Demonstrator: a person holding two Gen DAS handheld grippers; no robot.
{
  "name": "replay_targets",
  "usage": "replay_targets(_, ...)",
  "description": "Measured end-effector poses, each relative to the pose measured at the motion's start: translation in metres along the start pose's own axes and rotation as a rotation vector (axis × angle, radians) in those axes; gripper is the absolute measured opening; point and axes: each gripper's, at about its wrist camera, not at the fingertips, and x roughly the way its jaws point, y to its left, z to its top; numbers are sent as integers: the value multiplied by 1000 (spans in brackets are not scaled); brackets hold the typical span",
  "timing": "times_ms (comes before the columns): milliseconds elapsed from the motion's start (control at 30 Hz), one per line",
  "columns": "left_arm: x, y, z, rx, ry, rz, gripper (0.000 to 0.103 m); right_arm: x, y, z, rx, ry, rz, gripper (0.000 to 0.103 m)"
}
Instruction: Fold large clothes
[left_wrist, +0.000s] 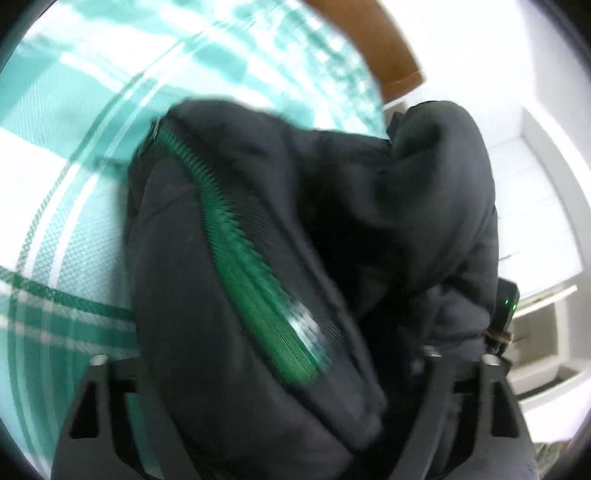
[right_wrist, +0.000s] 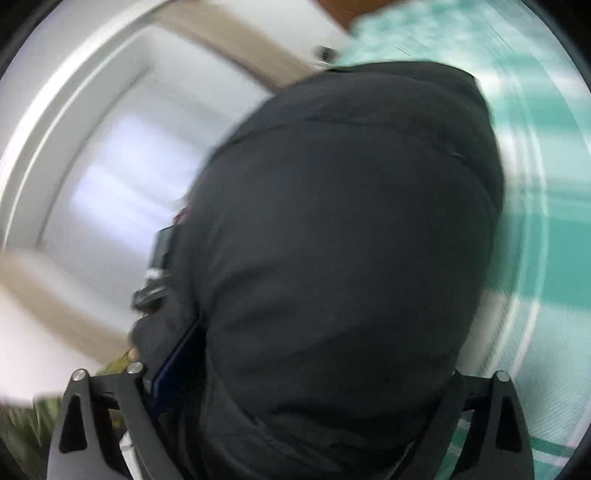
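Note:
A dark padded jacket (left_wrist: 332, 240) with a green zip (left_wrist: 255, 273) fills the left wrist view, bunched between my left gripper's (left_wrist: 291, 424) jaws, which are shut on it. In the right wrist view the same jacket (right_wrist: 351, 240) bulges over my right gripper (right_wrist: 295, 424), whose jaws are shut on the cloth. Both grippers hold it lifted above a teal and white checked cloth (left_wrist: 74, 166). The fingertips are hidden by the fabric. The other gripper's body shows at the jacket's edge (right_wrist: 159, 269).
The checked cloth also shows on the right of the right wrist view (right_wrist: 546, 258). A brown wooden edge (left_wrist: 376, 40) lies at the cloth's far side. White shelves (left_wrist: 543, 229) stand to the right. A white door and beige frame (right_wrist: 110, 166) are on the left.

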Motion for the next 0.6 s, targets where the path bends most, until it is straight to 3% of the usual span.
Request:
replay_targets(167, -28, -46, 11, 67, -70, -3, 74, -32, 42, 24, -124, -81, 48, 94)
replay_targets(333, -26, -85, 56, 122, -120, 0, 73, -58, 40, 80, -206, -129, 40, 94)
replay_targets(500, 10, -104, 114, 122, -157, 17, 73, -71, 0, 146, -204, -140, 9, 94)
replay_targets(600, 44, -92, 130, 121, -137, 76, 75, -69, -55, 178, -104, -103, -22, 95)
